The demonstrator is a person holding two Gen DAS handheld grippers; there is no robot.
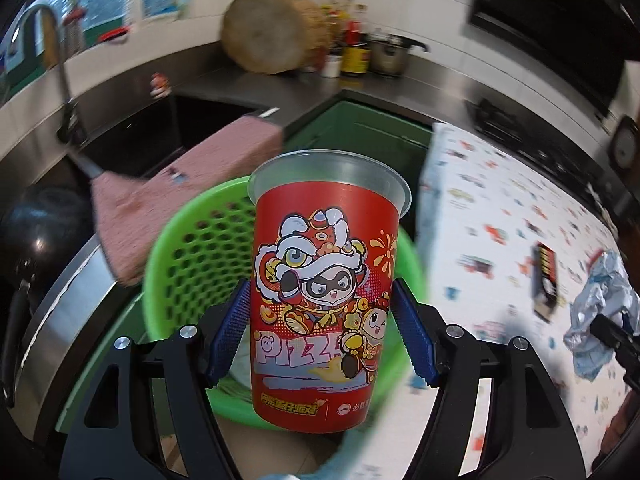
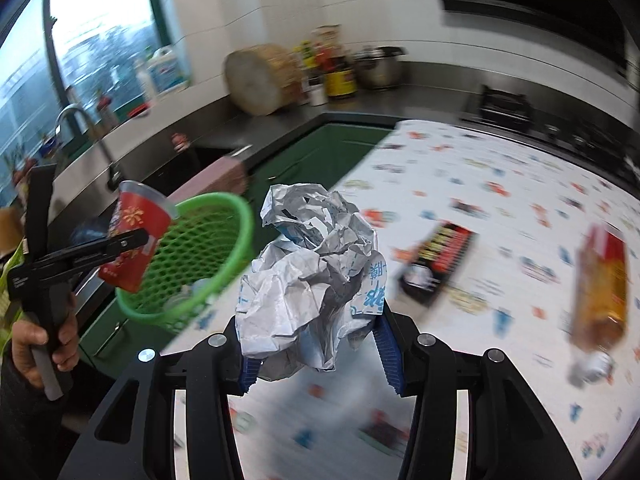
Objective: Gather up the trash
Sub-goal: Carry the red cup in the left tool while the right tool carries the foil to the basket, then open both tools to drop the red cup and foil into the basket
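My left gripper (image 1: 322,332) is shut on a red Pizza Hut paper cup (image 1: 326,280) and holds it upright above a green mesh basket (image 1: 188,256). The cup (image 2: 134,240) and basket (image 2: 208,240) also show in the right wrist view, at the table's left edge. My right gripper (image 2: 316,344) is shut on a crumpled white and blue wrapper (image 2: 316,276), held above the table; the wrapper also shows in the left wrist view (image 1: 600,308).
The table has a white patterned cloth (image 2: 500,184). A black and red box (image 2: 438,264) and an orange snack packet (image 2: 600,292) lie on it. A sink (image 1: 132,136), pink towel (image 1: 192,188) and steel counter (image 1: 400,88) lie behind.
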